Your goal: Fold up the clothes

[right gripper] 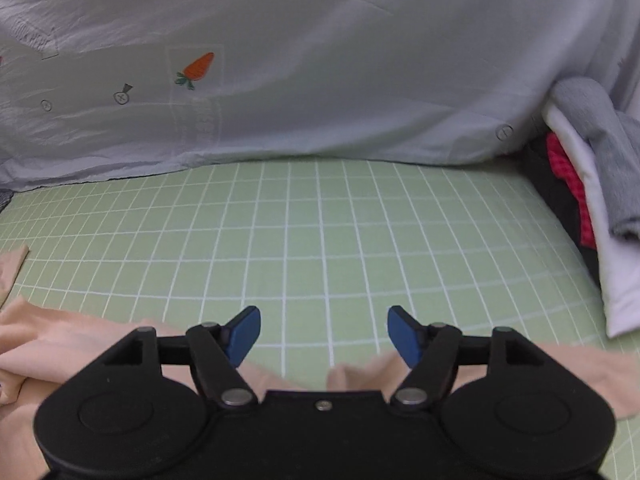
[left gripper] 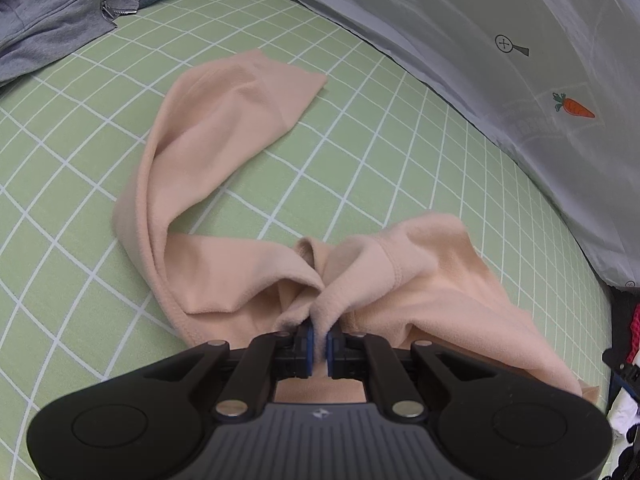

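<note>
Green bedsheet with a white grid [left gripper: 60, 184] carries everything. On it the left gripper [left gripper: 319, 340] has its jaws clenched on a bunched fold of the soft peach fleece garment [left gripper: 192, 152], which trails away crumpled. The right gripper [right gripper: 324, 334] hangs above the garment's edge, jaws released. Farther off lie a grey zip hoodie [left gripper: 52, 12], a pale carrot-print sheet [right gripper: 320, 80] and piled clothes [right gripper: 592, 200].

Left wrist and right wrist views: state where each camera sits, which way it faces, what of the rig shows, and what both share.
Left wrist view: sits on the left gripper, faces along its shut fingers across the peach fleece garment pinched between them.
Right wrist view: sits on the right gripper, open, faces the green white-gridded bedsheet and the pale carrot-print cloth.
Shared: garment, bedsheet and carrot-print cloth.
</note>
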{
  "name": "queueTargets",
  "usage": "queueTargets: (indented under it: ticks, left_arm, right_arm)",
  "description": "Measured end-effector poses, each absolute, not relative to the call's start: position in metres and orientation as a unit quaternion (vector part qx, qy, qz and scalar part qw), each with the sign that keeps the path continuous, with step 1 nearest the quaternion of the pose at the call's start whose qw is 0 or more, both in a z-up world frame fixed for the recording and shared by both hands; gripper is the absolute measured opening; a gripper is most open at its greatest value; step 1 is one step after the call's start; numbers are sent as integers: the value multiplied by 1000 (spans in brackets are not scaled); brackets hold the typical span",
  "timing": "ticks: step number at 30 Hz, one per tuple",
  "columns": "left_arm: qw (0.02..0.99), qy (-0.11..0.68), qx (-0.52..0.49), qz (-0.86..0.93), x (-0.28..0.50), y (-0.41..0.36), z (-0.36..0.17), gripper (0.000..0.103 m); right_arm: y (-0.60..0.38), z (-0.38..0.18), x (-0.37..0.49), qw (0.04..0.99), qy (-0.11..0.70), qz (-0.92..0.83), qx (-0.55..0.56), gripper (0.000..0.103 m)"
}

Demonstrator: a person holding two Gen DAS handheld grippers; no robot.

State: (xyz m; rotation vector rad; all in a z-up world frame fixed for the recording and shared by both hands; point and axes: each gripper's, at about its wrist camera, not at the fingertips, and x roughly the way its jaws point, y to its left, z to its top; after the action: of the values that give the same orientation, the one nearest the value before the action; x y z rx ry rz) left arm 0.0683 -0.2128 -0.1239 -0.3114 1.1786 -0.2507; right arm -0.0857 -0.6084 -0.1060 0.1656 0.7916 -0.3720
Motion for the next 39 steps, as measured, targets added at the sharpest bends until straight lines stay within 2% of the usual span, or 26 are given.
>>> queueTargets:
  ticks: [7,12,17,19,20,21,23,29,35,37,38,39]
  left_arm:
    - [811,553,-150,-116,68,-214,-124,8]
    - [811,554,-148,-114,69,-215,-125,8]
    - [809,560,-136,-116,72,-218,-124,8]
    - [809,561,-128,-119,74,-220,-123,8]
    - [810,560,-123,-122,77,-221,-120,8]
    - [812,558,-118,-125,81,-223,-116,8]
    - [815,554,-109,-131,88,-226,-110,8]
    - [825,539,-80,-148,109,-237,-89,7]
    - [874,450,-79,-165,166,-257,-64,7]
    - [890,430,-68,-136,184,-268,-77,22]
    - [890,436,-59,-121,192,-272,-85,29]
    - [884,452,-55,-103,199,-274,-92,30]
  right_arm:
    - [-585,-143,-37,890,426,-107,119,74]
    - [-568,-167,-41,879,452,-87,127,74]
    - [-556,-175,-50,883,457,-66,89,72]
    - [-556,-173,-50,885,456,-54,76,50]
    - [-556,-173,-50,886,456,-47,73,32]
    - [-557,-172,-49,885,458,-36,75,20]
    - [-558,-169,-47,885,459,-19,77,11]
    - [-565,-133,-33,921,386,-26,39,10]
    - [-581,-106,7,954,292,-67,16,10]
    - [-584,-117,24,950,300,-81,12,13]
    - [-585,-122,30,947,307,-91,12,23]
    - [-585,-125,33,942,319,-103,16,30]
